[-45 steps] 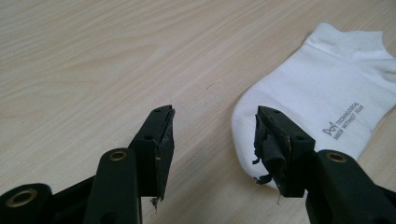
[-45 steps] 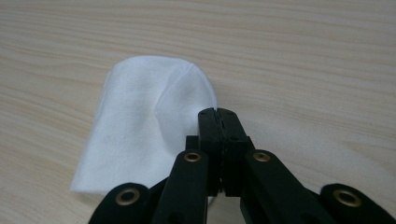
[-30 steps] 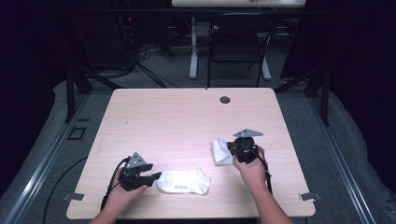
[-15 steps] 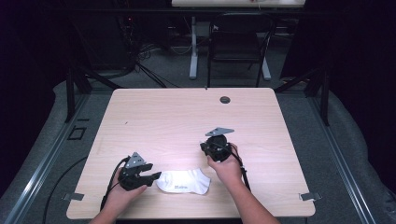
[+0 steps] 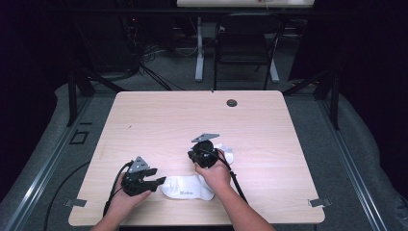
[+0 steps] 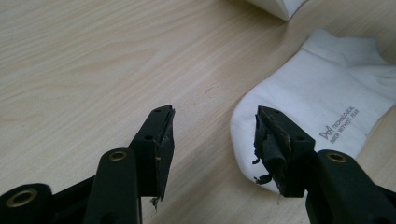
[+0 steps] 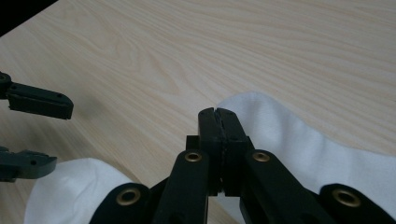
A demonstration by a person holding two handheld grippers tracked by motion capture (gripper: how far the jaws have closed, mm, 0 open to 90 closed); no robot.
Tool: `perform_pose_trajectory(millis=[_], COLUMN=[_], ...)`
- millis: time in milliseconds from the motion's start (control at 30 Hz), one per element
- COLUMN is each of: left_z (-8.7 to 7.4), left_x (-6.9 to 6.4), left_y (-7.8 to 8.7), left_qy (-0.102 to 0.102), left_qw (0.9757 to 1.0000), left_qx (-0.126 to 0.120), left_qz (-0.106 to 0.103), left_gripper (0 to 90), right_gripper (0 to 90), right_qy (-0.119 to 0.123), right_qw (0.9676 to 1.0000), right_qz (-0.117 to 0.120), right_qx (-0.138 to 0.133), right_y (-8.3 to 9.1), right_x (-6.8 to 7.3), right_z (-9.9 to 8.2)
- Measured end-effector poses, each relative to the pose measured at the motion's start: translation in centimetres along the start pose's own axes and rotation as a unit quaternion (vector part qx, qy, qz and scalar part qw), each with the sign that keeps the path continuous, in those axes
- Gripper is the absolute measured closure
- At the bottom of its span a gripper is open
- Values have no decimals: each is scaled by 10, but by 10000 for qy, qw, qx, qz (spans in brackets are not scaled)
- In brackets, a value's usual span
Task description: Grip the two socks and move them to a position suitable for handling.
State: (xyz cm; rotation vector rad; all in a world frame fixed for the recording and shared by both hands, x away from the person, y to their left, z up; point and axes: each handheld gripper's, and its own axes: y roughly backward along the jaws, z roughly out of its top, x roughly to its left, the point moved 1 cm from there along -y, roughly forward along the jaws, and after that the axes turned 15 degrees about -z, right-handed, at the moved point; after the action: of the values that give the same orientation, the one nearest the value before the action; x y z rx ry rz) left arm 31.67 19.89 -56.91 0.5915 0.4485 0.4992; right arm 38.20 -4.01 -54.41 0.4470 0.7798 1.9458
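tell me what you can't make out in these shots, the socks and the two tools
- High view: the second sock is mostly hidden behind the right tool and hand.
- Right tool view: the jaws look closed, but whether cloth of the second sock sits between them cannot be told; the tool body covers it.
- Left tool view: small print on the near sock is too small to read fully; the open left tool covers its toe edge.

Right gripper [image 5: 196, 155] and its sock [image 5: 224, 153], now nearer the left gripper [image 5: 159, 183].

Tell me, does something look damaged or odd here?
Yes. In the left gripper view, the black padding on the left gripper looks torn, with frayed shreds hanging from both jaws. The jaws stand open beside the white sock.
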Motion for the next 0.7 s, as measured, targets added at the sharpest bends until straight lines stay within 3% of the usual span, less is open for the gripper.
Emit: perform_pose_trajectory(millis=[100, 200, 333, 533, 700], left_z=[0, 0, 0, 3, 10], left_x=[0, 0, 2, 15, 19], left_y=[0, -1, -1, -4, -6], left_qy=[9, 9, 24, 236, 143], left_qw=[10000, 10000, 10000, 9996, 9994], left_qx=[-3, -6, 5, -86, -116], left_qz=[4, 12, 50, 138, 286], left_gripper=[476, 476, 476, 482, 483], right_gripper=[896, 826, 776, 713, 667], right_qy=[-88, -147, -84, 133, 175], right_qw=[9999, 9998, 9997, 9990, 9976], right_qz=[91, 150, 79, -285, -617], right_qx=[-36, -45, -225, -315, -270], right_y=[0, 0, 9, 29, 30], right_x=[0, -2, -9, -36, -55], right_z=[1, 1, 0, -15, -27])
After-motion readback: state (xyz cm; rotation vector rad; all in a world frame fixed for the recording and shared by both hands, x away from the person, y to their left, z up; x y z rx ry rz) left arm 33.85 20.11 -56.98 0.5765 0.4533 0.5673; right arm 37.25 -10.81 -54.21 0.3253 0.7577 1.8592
